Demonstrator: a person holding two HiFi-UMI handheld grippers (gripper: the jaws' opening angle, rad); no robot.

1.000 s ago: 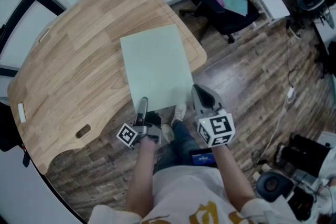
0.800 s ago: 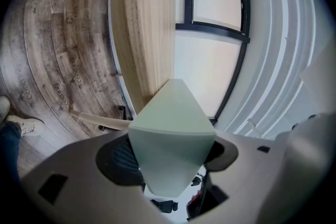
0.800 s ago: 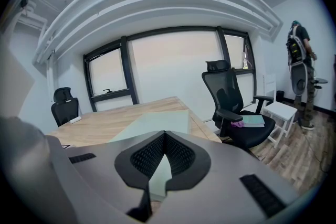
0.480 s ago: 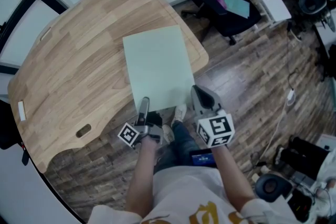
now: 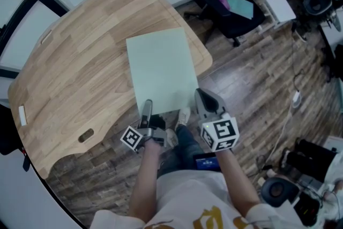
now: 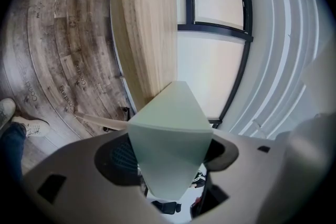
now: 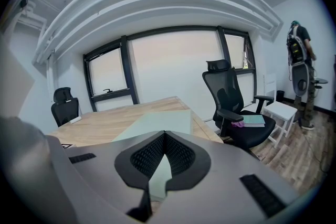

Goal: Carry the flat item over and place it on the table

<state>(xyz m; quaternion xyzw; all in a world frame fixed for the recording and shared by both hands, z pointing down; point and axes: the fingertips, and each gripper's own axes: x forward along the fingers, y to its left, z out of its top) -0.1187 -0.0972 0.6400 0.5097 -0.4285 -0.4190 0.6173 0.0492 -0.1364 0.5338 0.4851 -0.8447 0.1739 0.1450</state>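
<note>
Floor (image 5: 252, 88): this is where the sheet would land if it slips. Planks lie directly under its overhanging part, beside the person's shoe (image 5: 184, 114).
Surface (image 5: 80, 67): wooden and smooth-looking. Its near right edge runs diagonally under the sheet, and little here would likely stop a slide.
Sheet (image 5: 161, 64): pale green and flat. Its far part lies on the right side of the surface, and its near right part sticks out past the edge over the floor. If it is let go as it lies, the unsupported part could sag and drag the rest off. It probably needs pushing farther on first.
Right hand-held gripper (image 5: 202, 96): the jaws are closed together with the tips over the sheet's near right corner. Nothing shows pinched between them. I cannot tell whether it touches the sheet. If it does, pulling back could sweep the corner off the edge.
Left hand-held gripper (image 5: 146, 105): it is turned on its side with the jaws apart. The sheet's near left corner sits between them, not visibly pinched. If it is withdrawn askew, a jaw could catch that corner and twist the sheet.
</note>
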